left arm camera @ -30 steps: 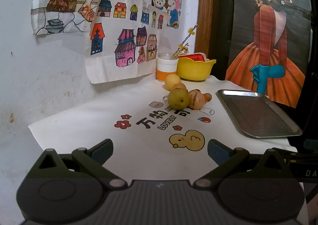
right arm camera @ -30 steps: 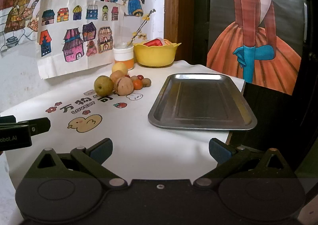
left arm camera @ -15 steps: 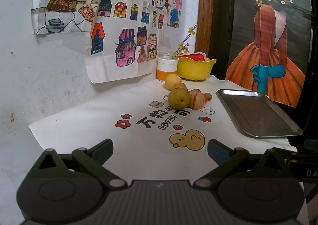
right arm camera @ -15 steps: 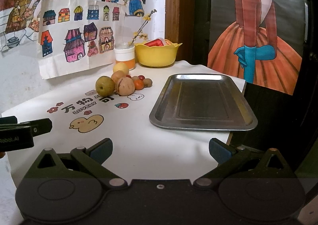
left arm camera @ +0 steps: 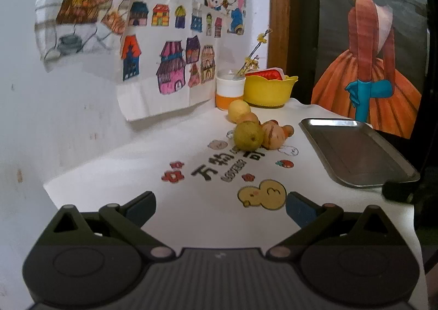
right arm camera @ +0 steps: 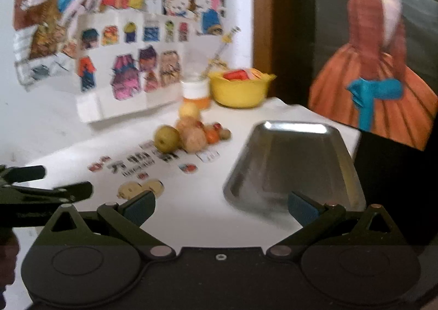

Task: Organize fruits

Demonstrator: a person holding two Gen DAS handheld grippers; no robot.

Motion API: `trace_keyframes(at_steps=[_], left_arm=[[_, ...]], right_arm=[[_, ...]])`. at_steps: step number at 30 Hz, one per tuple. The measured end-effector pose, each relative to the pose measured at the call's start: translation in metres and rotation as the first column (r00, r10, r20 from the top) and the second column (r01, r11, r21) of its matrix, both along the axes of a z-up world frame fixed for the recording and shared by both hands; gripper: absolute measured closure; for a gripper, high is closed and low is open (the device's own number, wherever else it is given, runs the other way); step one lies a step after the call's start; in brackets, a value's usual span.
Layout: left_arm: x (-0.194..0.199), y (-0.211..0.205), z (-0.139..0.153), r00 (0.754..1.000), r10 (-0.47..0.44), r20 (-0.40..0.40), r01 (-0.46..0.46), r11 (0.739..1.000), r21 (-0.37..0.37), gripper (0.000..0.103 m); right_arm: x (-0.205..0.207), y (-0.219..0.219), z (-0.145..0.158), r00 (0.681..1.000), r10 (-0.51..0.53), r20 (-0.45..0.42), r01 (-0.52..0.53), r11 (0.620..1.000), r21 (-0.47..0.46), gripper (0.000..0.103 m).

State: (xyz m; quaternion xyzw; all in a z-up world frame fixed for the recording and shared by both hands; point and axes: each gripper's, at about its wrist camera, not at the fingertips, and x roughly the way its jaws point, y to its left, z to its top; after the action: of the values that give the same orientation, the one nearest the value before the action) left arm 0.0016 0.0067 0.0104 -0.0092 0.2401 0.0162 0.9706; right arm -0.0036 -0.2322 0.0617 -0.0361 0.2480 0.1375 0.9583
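Right gripper (right arm camera: 220, 207) nearer one tray (right arm camera: 294, 162); perhaps seven fruits (left arm camera: 247, 135).

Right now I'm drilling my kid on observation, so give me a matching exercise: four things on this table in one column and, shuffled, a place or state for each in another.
Things
1. metal tray
2. yellow bowl
3. green pear
4. left gripper

Descriptions
A. open, holding nothing
B. front of the fruit pile
C. empty, on the table's right side
D. in the back corner, holding red items

Pairs: 1-C, 2-D, 3-B, 4-A
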Motion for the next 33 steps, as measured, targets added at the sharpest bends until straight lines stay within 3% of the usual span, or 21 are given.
trace_keyframes(at_steps=[6, 14, 24, 28, 33], left_arm=[[0.02, 0.004, 0.024, 1.0, -0.015, -0.008, 0.015, 0.999, 0.03, 0.0], [0.068, 0.019, 0.054, 0.998, -0.022, -0.052, 0.02, 0.999, -0.041, 0.0], [0.128, 0.022, 0.059, 0.997, -0.019, -0.079, 0.013, 0.996, -0.086, 0.0], [0.156, 0.018, 0.049, 0.994, -0.03, -0.102, 0.019, 0.995, -0.101, 0.0], [0.183, 0.018, 0.029, 0.988, -0.021, -0.153, -0.004, 0.988, -0.157, 0.0]], right_arm=[[0.031, -0.008, 0.039, 0.992, 0.121, 0.029, -0.121, 0.992, 0.016, 0.0], [0.083, 0.005, 0.061, 0.971, 0.225, 0.078, -0.221, 0.974, -0.056, 0.0], [0.159, 0.026, 0.024, 0.92, 0.392, 0.013, -0.383, 0.905, -0.187, 0.001], [0.184, 0.028, 0.007, 0.9, 0.435, -0.012, -0.43, 0.886, -0.172, 0.001], [0.201, 0.036, -0.013, 0.906, 0.422, -0.035, -0.423, 0.895, -0.144, 0.001]])
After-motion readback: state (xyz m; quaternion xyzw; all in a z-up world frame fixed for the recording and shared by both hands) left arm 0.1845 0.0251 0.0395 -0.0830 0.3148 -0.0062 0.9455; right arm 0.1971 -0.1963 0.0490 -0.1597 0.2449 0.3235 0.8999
